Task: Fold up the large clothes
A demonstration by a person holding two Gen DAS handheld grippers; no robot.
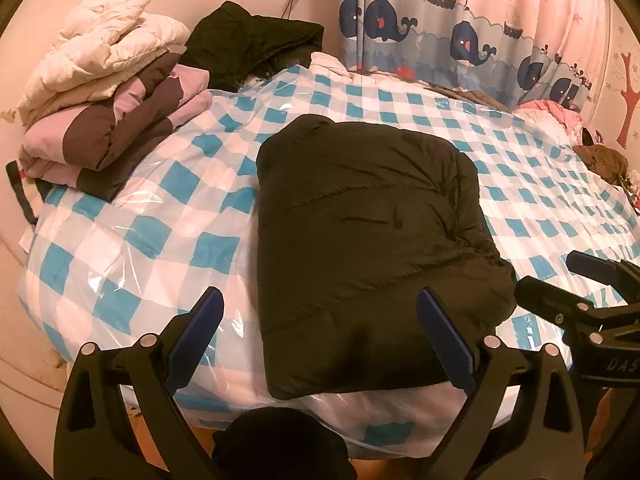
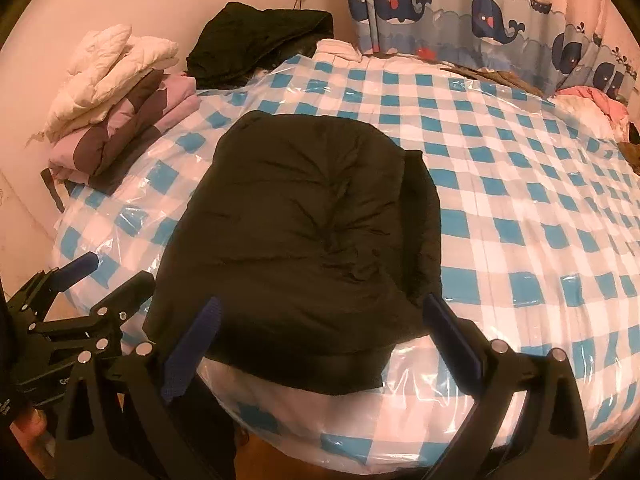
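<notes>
A black puffy jacket [image 1: 360, 248] lies folded into a thick rectangle on the blue-and-white checked bed cover [image 1: 168, 216], near the front edge. It also shows in the right wrist view [image 2: 304, 232]. My left gripper [image 1: 320, 320] is open and empty, hovering over the jacket's near left part. My right gripper [image 2: 320, 328] is open and empty over the jacket's near edge. The right gripper also shows at the right edge of the left wrist view [image 1: 560, 280], and the left gripper at the left edge of the right wrist view [image 2: 116, 272].
A stack of folded clothes, white quilted on top of pink and brown [image 1: 104, 92], sits at the bed's far left. A folded black garment [image 1: 256, 44] lies behind it. Loose pink and brown clothes [image 1: 576, 132] lie at the far right by the whale curtain [image 1: 460, 28].
</notes>
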